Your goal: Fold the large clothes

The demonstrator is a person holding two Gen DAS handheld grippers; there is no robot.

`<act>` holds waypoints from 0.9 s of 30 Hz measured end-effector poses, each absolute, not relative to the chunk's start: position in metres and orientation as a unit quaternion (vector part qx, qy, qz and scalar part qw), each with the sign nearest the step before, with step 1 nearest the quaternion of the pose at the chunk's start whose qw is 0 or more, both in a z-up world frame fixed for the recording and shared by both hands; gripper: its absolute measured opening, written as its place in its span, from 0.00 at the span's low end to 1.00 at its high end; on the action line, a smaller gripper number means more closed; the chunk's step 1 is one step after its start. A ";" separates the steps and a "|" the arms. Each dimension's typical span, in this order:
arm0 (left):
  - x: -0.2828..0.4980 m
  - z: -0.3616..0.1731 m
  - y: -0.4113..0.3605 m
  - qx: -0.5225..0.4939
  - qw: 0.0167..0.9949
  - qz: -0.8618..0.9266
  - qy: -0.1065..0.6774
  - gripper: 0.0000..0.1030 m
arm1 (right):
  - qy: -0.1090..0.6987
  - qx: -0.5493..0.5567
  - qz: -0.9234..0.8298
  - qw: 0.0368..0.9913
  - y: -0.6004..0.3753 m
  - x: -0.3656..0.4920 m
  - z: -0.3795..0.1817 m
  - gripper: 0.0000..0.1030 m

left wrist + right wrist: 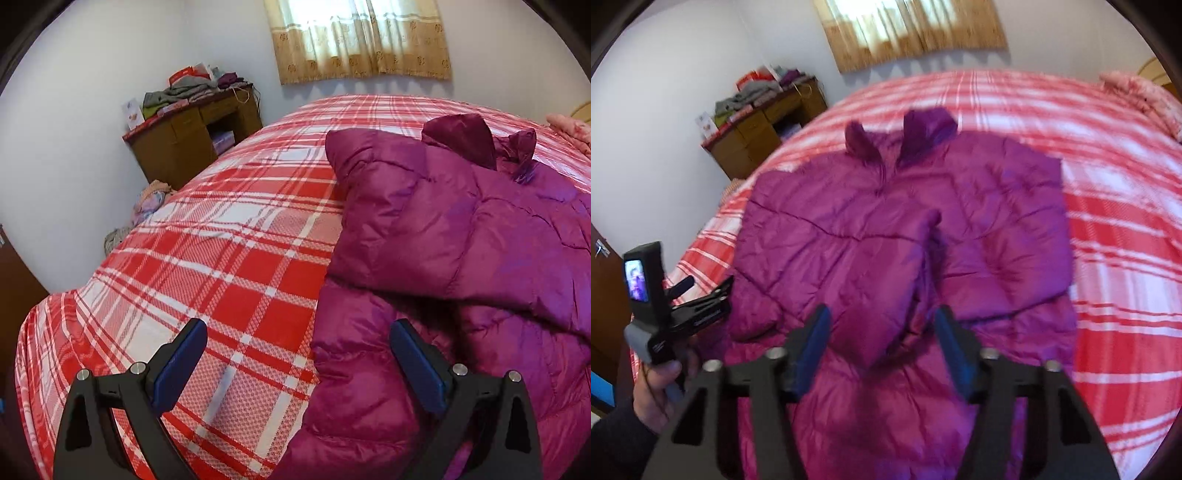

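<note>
The puffer jacket [897, 229] lies flat on the plaid bed [221, 236], sleeves folded inward for compactness. Both grippers gape empty — left gripper [298, 354] at its 9 o'clock edge, right gripper [882, 336] over the hem.

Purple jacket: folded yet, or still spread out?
Partly folded: the purple jacket lies flat on the bed, both sleeves crossed over its front, body not yet doubled over.

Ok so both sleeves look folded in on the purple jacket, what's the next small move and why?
Probably lower both open tools to the jacket's near hem. The sleeves already lie across its front, and the left tool and right tool hover over that end, holding nothing, so folding the bottom toward the collar seems next.
</note>
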State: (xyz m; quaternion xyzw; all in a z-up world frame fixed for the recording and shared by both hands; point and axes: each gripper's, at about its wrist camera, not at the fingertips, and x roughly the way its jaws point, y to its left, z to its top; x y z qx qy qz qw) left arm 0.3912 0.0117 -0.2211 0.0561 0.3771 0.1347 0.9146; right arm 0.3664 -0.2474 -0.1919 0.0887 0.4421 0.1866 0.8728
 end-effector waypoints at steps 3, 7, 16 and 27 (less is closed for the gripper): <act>0.390 -0.224 0.012 0.061 0.916 0.126 0.377 0.97 | 0.444 0.076 0.184 0.874 -0.239 0.370 -0.200 0.18; 0.393 -0.225 0.017 0.045 0.913 0.118 0.389 0.97 | 0.418 0.081 0.148 0.893 -0.255 0.367 -0.192 0.13; 0.389 -0.194 0.028 0.003 0.915 0.116 0.386 0.97 | 0.436 0.085 0.121 0.888 -0.284 0.353 -0.202 0.39; 0.443 -0.154 -0.050 0.019 0.937 0.032 0.348 0.97 | 0.362 0.072 0.111 0.923 -0.256 0.371 -0.148 0.38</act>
